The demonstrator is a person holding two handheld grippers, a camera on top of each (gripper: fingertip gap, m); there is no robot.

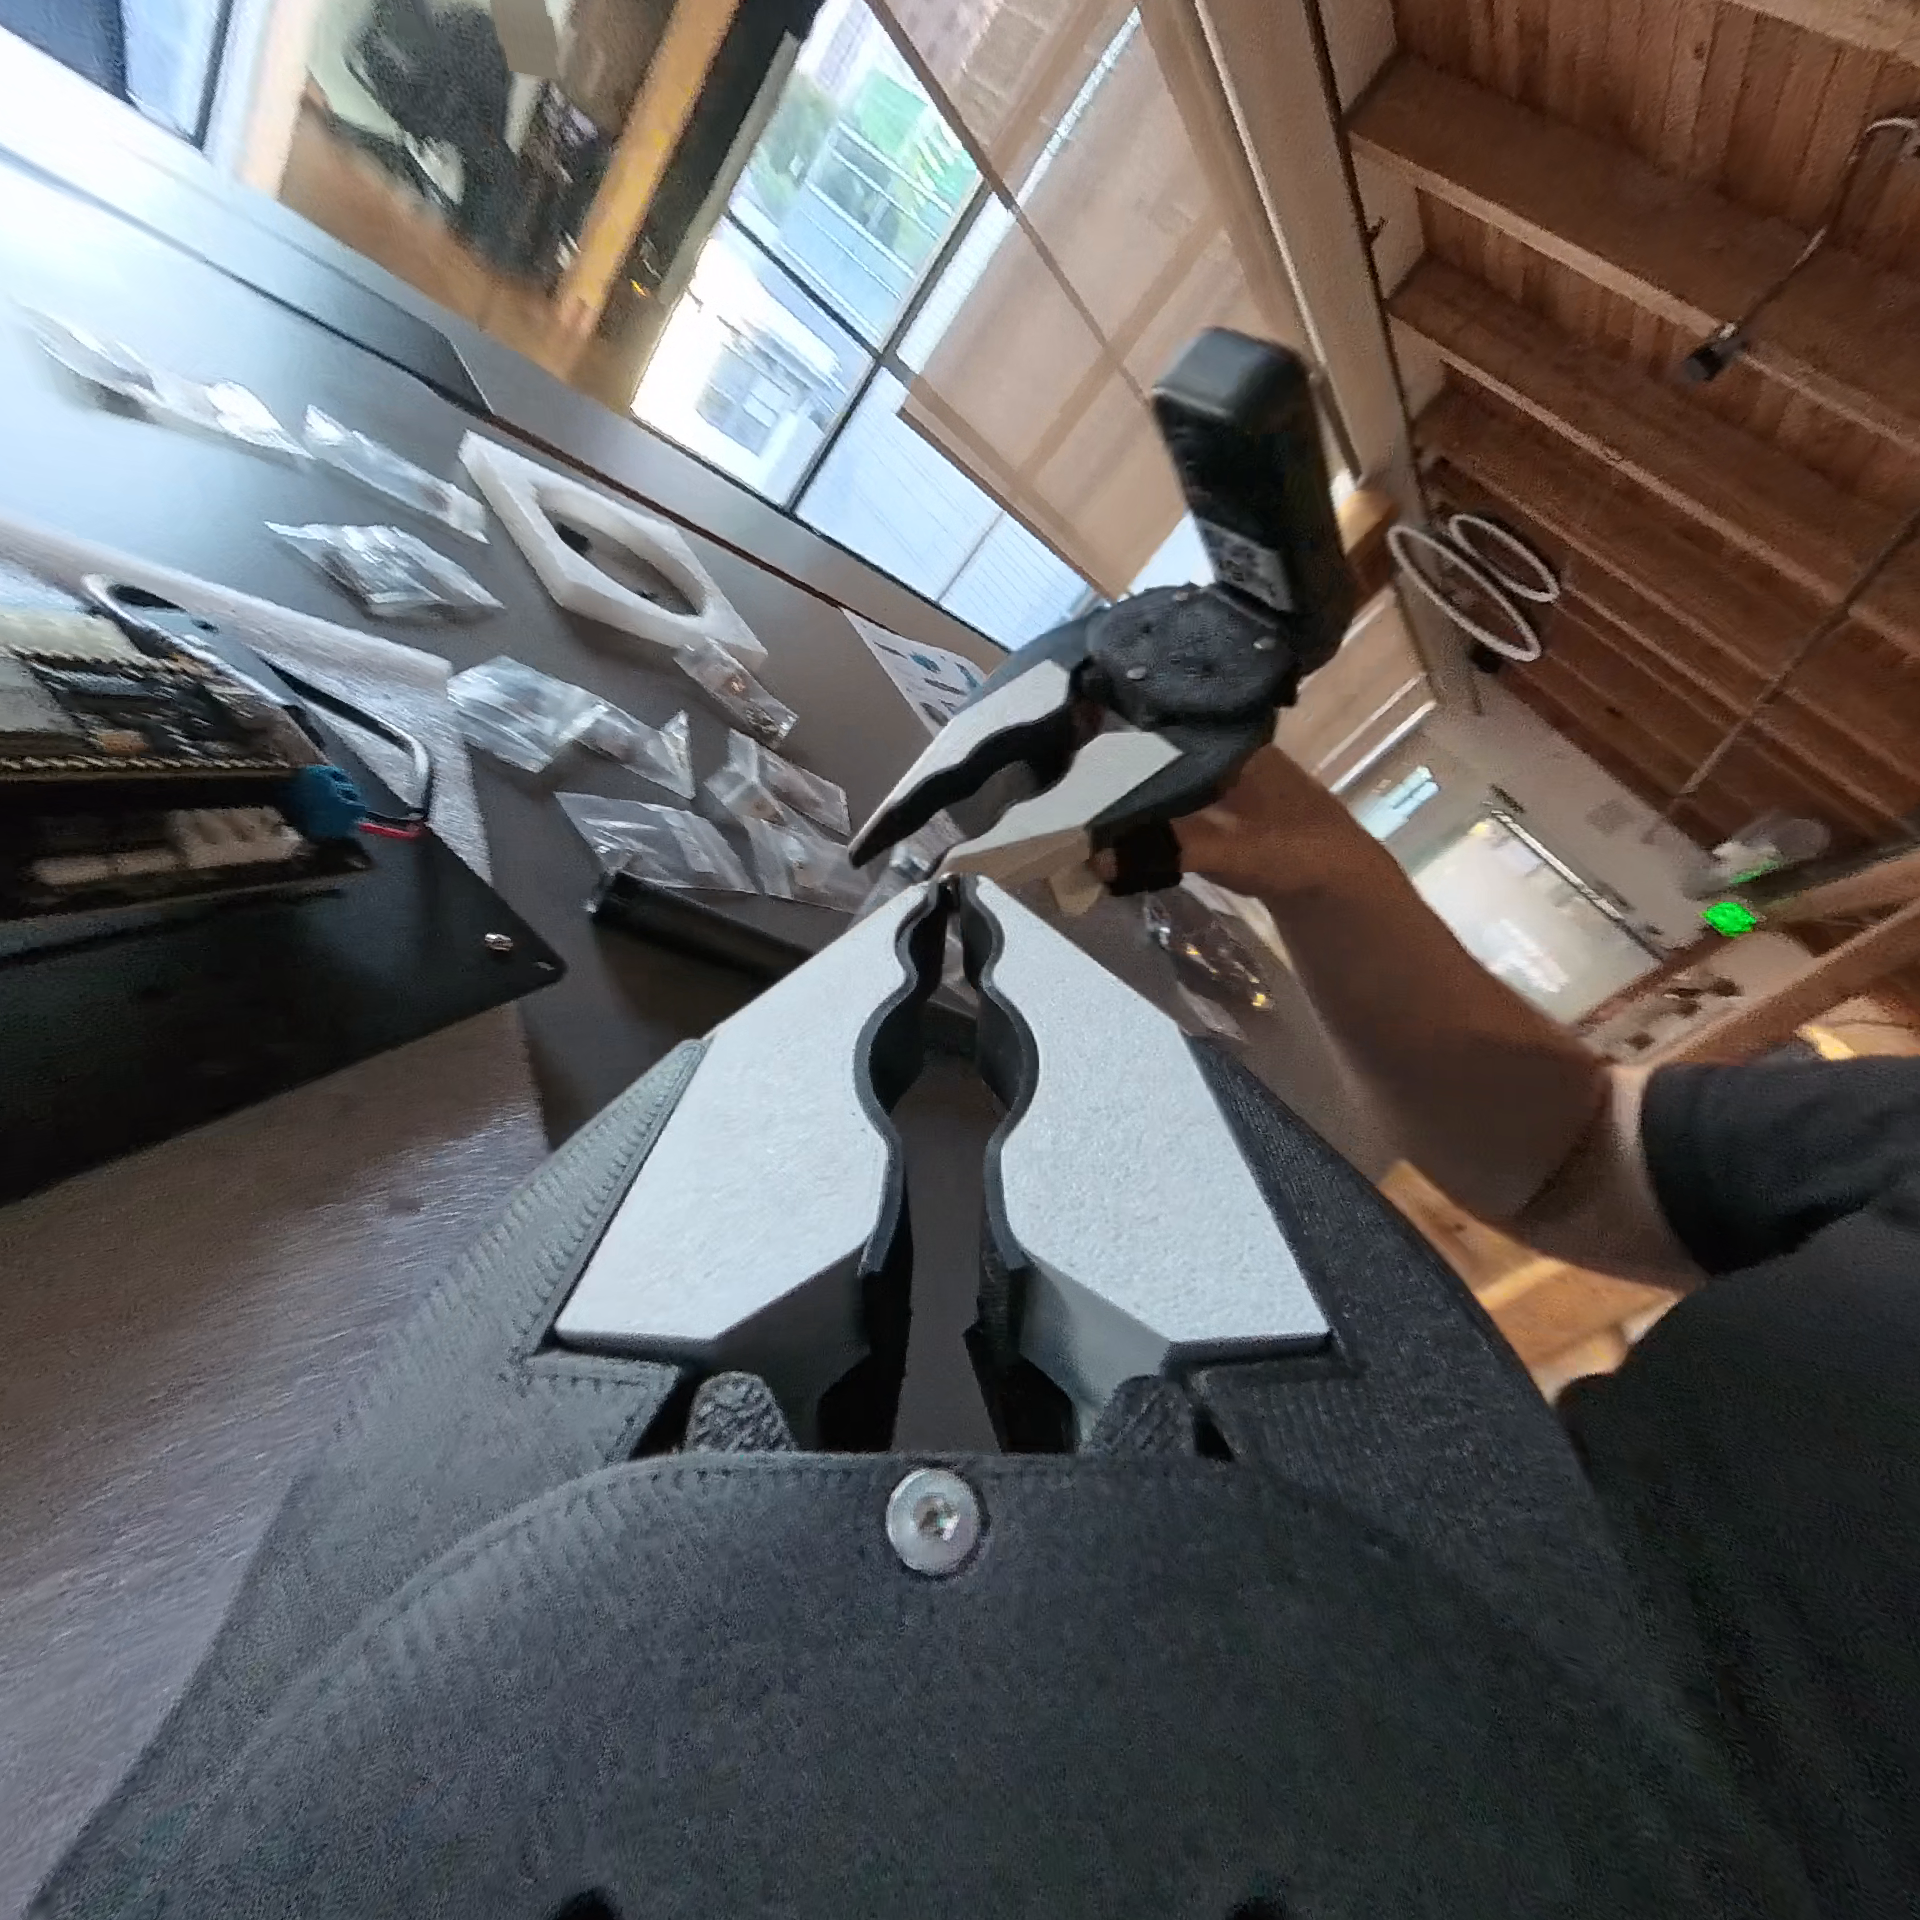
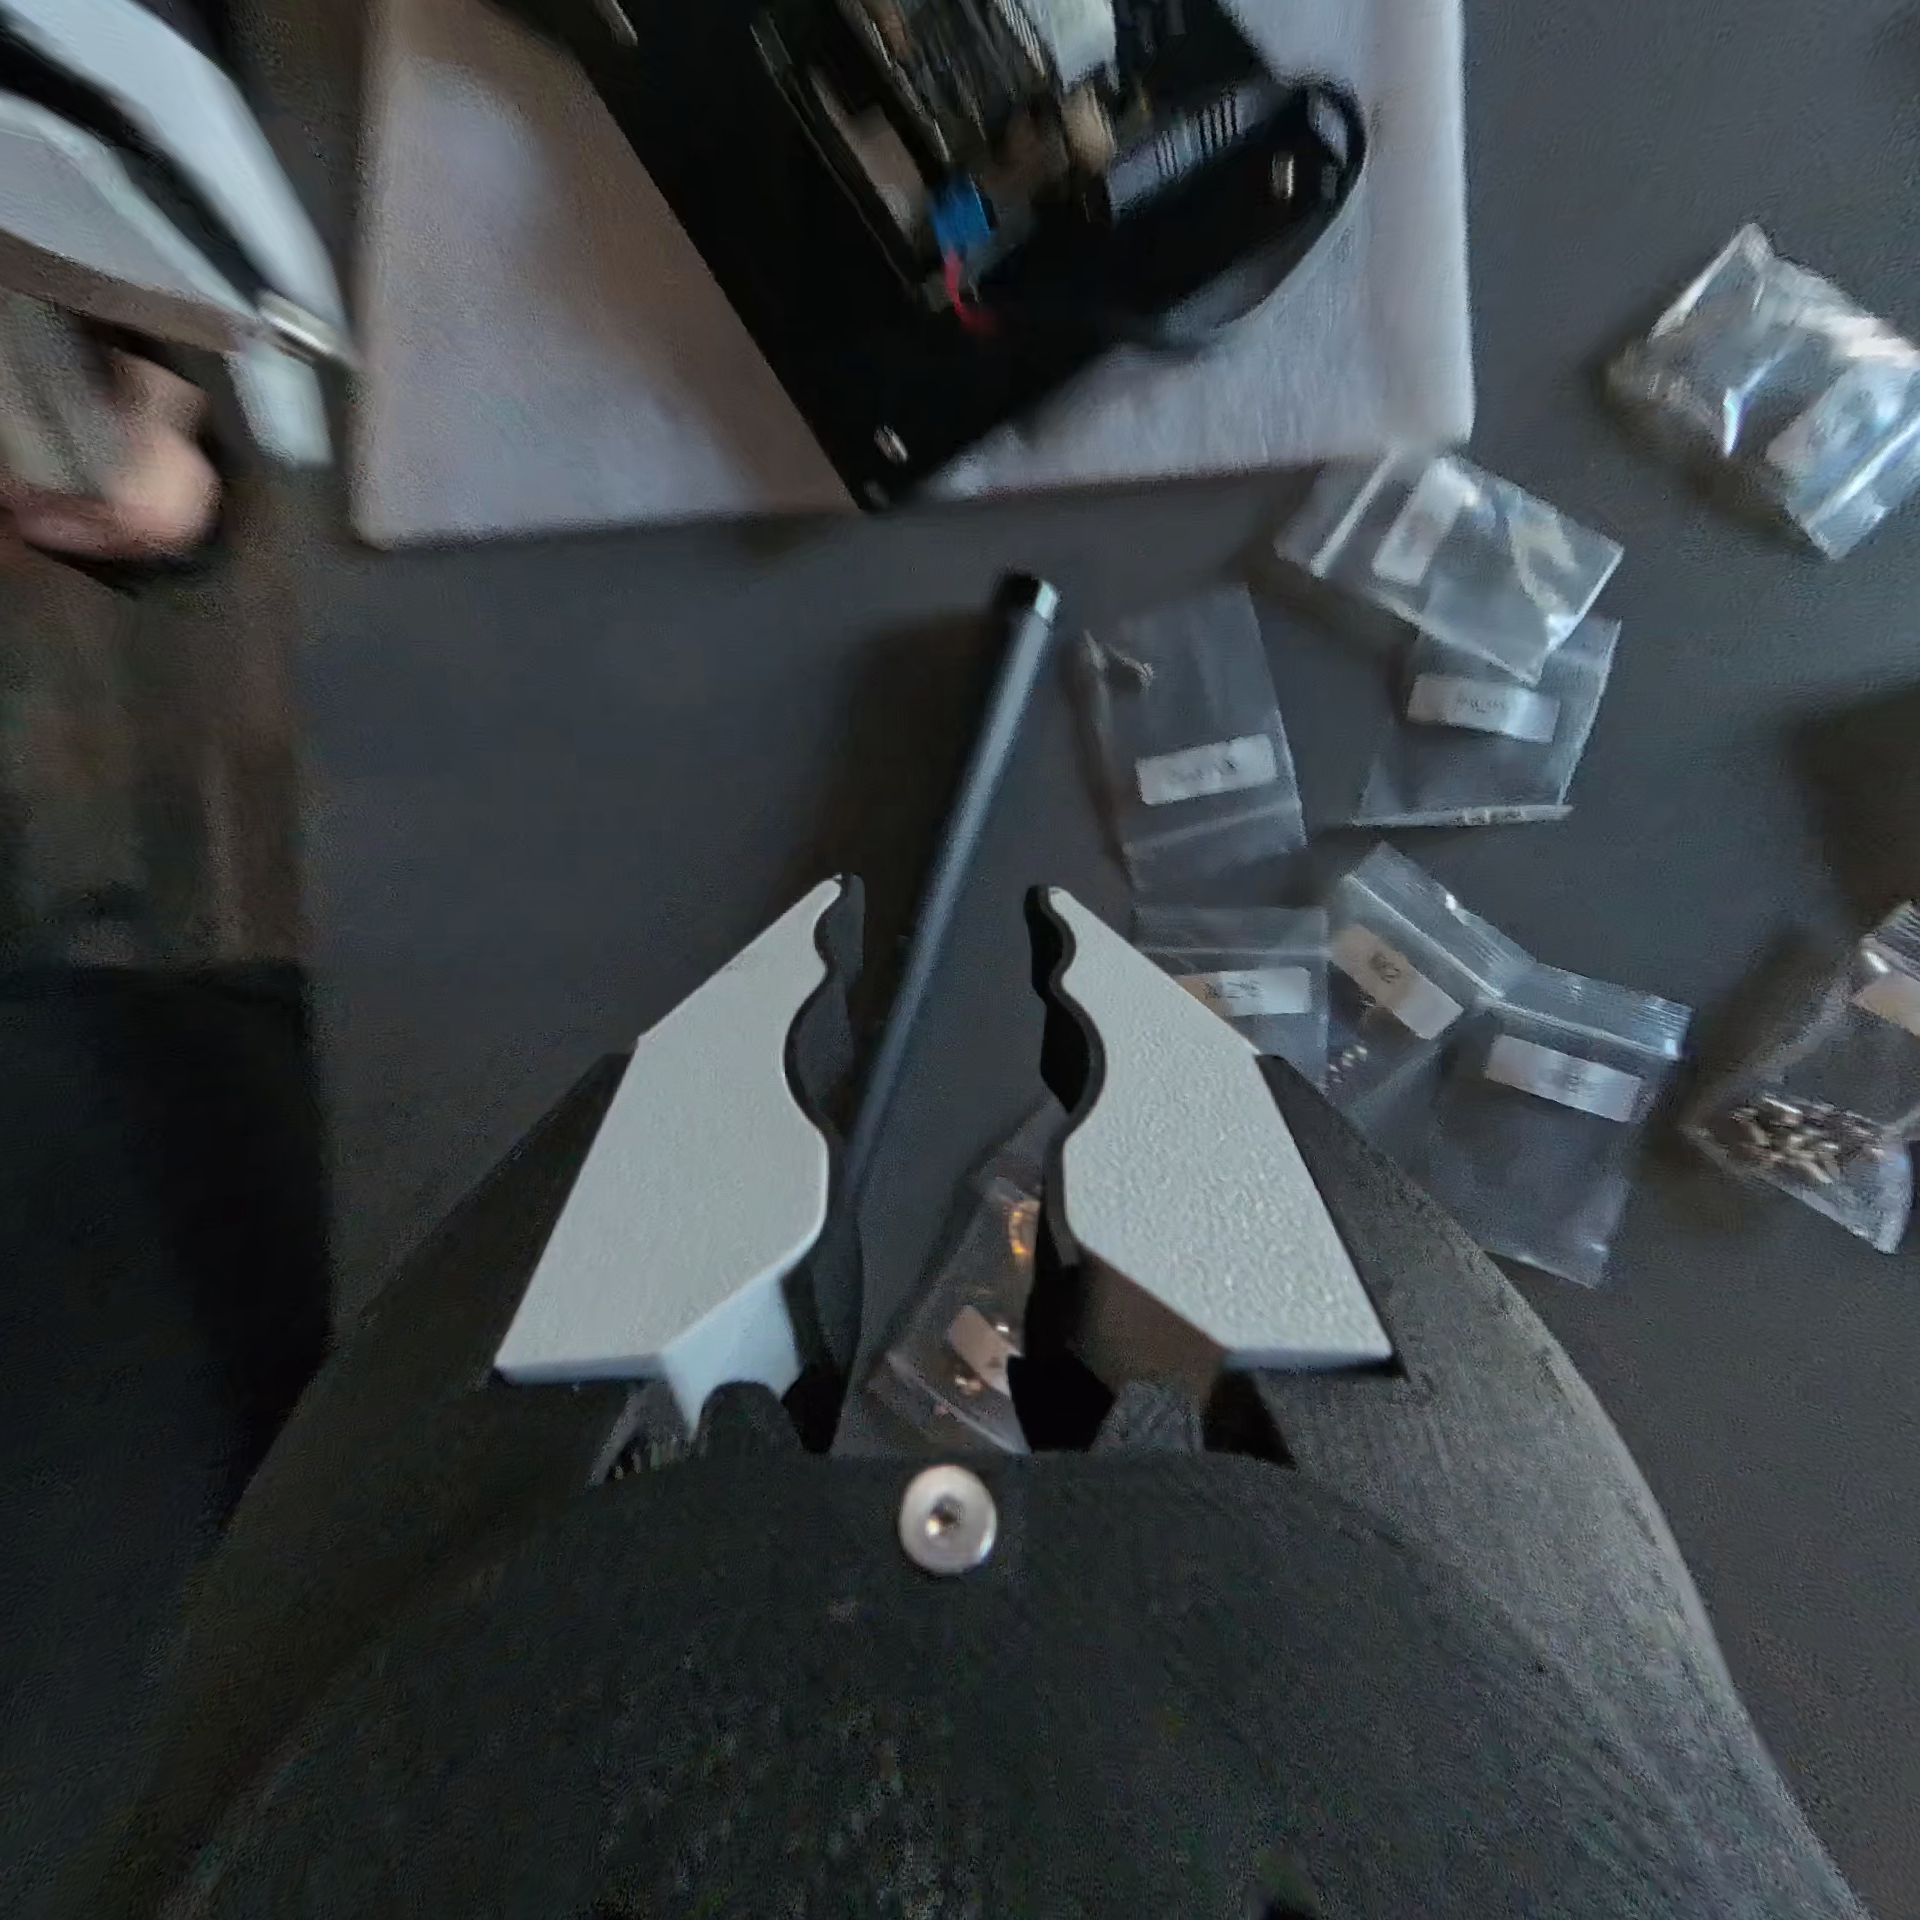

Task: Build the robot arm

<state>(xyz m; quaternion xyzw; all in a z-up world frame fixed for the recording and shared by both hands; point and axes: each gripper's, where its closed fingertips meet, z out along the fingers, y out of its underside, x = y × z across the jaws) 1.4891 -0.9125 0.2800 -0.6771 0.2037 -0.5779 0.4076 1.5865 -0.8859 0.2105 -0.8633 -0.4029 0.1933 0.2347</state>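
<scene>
My left gripper [image 1: 951, 891] is shut at the tips on a small shiny metal part [image 1: 948, 883], held above the dark table [image 1: 312, 1299]. It also shows blurred at the top left of the right wrist view [image 2: 281, 312]. My right gripper [image 2: 943, 891] is open and empty, low over the table, with its fingers on either side of a long black rod [image 2: 997, 717] that lies flat. In the left wrist view the right gripper [image 1: 904, 847] is held by a hand [image 1: 1247, 831] just beyond my left fingertips, and the rod [image 1: 665, 899] lies below it.
Several small clear bags of hardware [image 2: 1205, 758] [image 1: 561, 707] lie scattered right of the rod. A black plate with an electronics board [image 2: 935, 208] [image 1: 156, 727] sits on a grey mat [image 2: 520, 364]. A white foam frame [image 1: 613, 561] lies farther back. Tip to tip, the grippers are about 12 cm apart.
</scene>
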